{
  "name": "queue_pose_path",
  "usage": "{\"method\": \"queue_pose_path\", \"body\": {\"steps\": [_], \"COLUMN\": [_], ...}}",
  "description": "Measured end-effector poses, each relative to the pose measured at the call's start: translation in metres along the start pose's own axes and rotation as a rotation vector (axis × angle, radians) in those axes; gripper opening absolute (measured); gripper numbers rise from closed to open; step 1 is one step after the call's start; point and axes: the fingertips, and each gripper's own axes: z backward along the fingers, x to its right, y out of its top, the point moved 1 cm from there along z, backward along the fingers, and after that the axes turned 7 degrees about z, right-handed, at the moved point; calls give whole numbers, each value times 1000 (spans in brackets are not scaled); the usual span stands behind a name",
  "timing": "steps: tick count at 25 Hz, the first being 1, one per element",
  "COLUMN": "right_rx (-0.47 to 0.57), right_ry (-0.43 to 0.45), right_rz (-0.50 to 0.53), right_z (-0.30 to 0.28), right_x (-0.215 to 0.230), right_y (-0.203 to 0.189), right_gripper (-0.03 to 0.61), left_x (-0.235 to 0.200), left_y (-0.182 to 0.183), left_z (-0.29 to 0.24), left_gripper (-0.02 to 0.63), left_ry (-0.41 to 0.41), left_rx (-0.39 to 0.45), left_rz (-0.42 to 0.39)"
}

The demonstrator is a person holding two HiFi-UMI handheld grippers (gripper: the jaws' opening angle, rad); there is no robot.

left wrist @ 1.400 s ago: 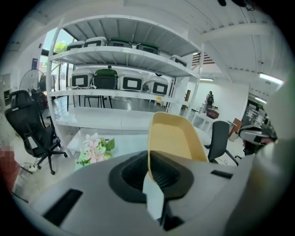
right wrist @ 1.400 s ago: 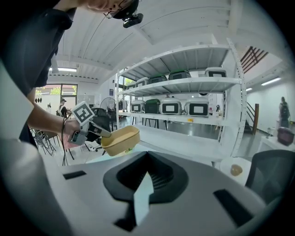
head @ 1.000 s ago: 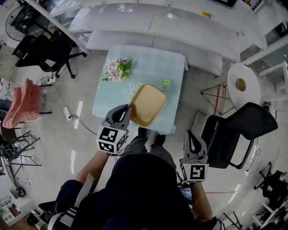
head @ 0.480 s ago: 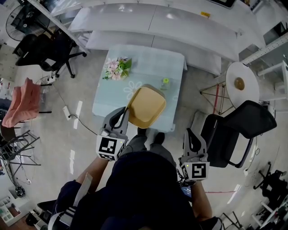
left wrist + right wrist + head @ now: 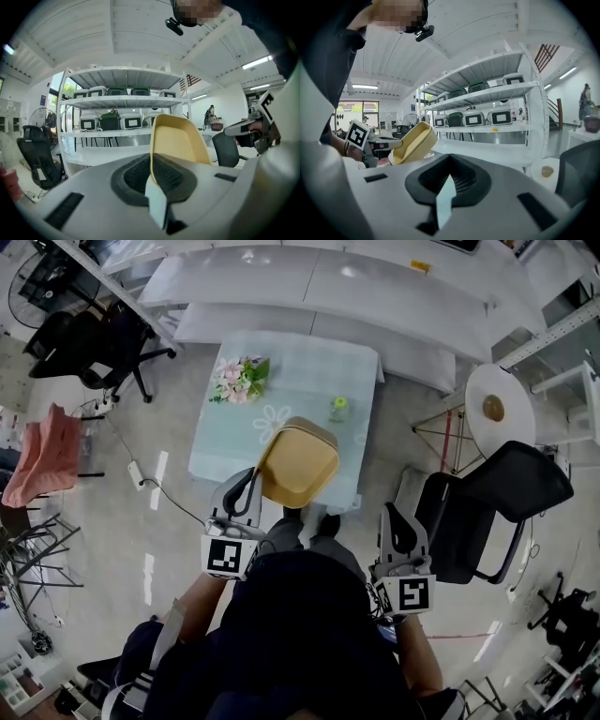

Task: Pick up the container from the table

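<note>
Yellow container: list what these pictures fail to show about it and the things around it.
- Underside of the yellow shallow plastic container: in the head view its own body covers it.
- Gap between it and the pale blue table: the head view looks down from above, and in the right gripper view that gripper's body blocks the space below.
- Small green-topped item on the table: too small in the head view to identify.

Dark top, grey tongs with black-and-white marker cubes.
</note>
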Motion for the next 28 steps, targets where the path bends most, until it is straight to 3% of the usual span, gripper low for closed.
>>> {"method": "queue_pose_path", "body": {"steps": [10,28], "right_rx": [61,44], "right_ry": [-36,-98], "right_rz": [42,103], "right_z": [7,14], "right_x": [-2,-5], "right_y": [16,18], "right_gripper": [-2,-5], "left_x": [4,11], "left_y": [6,11], "left_z": [11,12], "left_gripper": [19,20], "left_ry": [28,26], "left_rx": [98,143], "left_rz": [-26,-29]}}
